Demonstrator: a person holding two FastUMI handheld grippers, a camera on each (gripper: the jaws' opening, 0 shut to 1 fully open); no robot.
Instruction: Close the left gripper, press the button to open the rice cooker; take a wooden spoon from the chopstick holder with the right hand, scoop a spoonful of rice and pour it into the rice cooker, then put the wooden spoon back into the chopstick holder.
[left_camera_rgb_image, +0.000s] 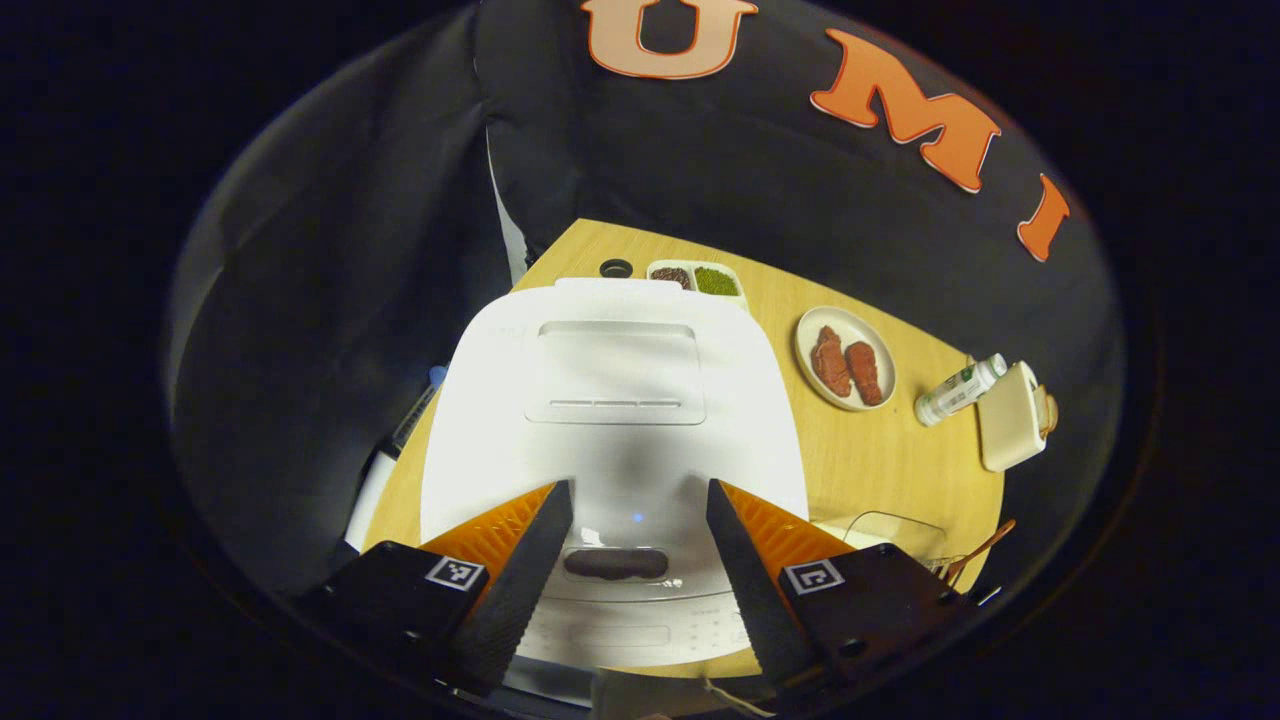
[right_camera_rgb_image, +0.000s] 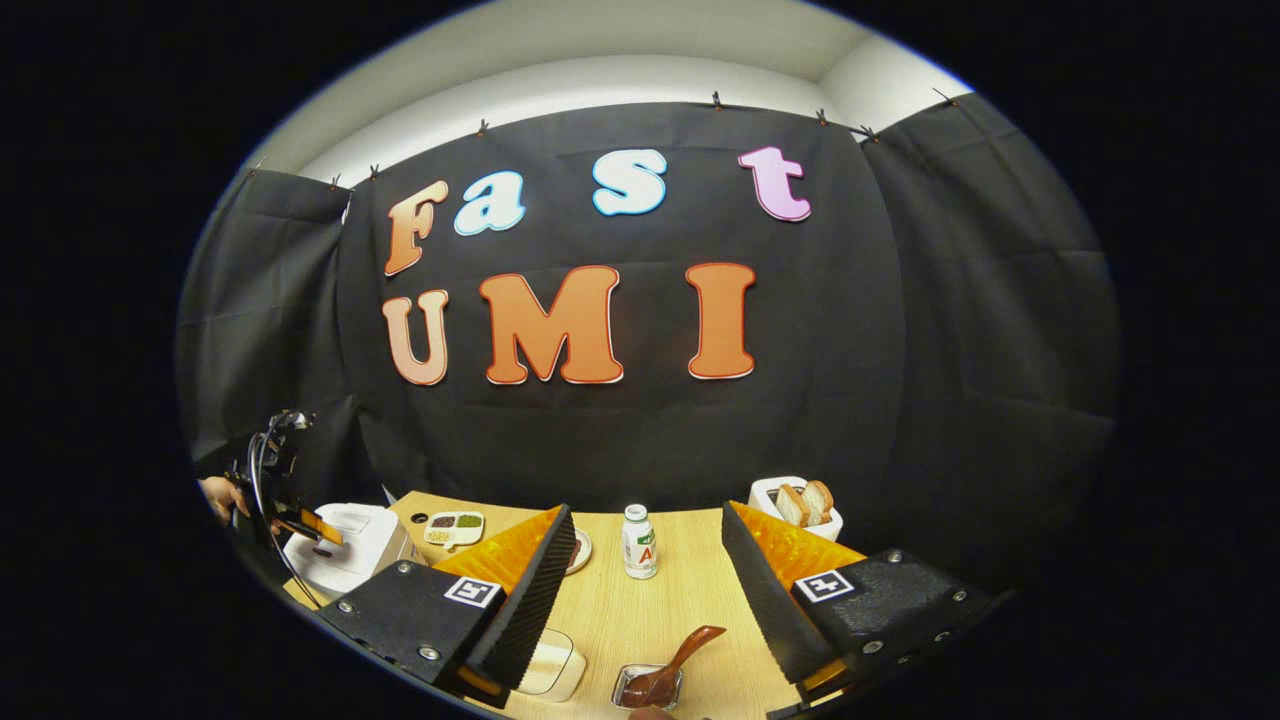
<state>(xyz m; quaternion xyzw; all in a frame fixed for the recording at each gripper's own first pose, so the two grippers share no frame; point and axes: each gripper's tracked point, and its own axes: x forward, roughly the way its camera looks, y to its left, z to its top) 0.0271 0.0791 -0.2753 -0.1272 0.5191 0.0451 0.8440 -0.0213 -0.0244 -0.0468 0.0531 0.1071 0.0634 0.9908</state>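
Note:
The white rice cooker (left_camera_rgb_image: 615, 400) stands with its lid down. Its dark oval button (left_camera_rgb_image: 615, 563) sits on the front edge. My left gripper (left_camera_rgb_image: 638, 488) hangs open above the cooker, one finger on each side of the button, touching nothing. The right gripper view shows the cooker (right_camera_rgb_image: 345, 545) at far left, with the left gripper (right_camera_rgb_image: 300, 525) and a hand (right_camera_rgb_image: 215, 495) over it. My right gripper (right_camera_rgb_image: 647, 510) is open and empty above the table. Below it a wooden spoon (right_camera_rgb_image: 685, 648) leans in a small clear holder (right_camera_rgb_image: 645, 688). The spoon's handle (left_camera_rgb_image: 985, 550) also pokes up right of the cooker.
On the wooden table (left_camera_rgb_image: 880, 470) are a plate with two reddish pieces (left_camera_rgb_image: 845, 358), a small bottle (left_camera_rgb_image: 958, 390), a toaster with bread (left_camera_rgb_image: 1012, 415) and a divided dish of beans (left_camera_rgb_image: 697, 278). A pale box (right_camera_rgb_image: 550, 665) sits left of the holder.

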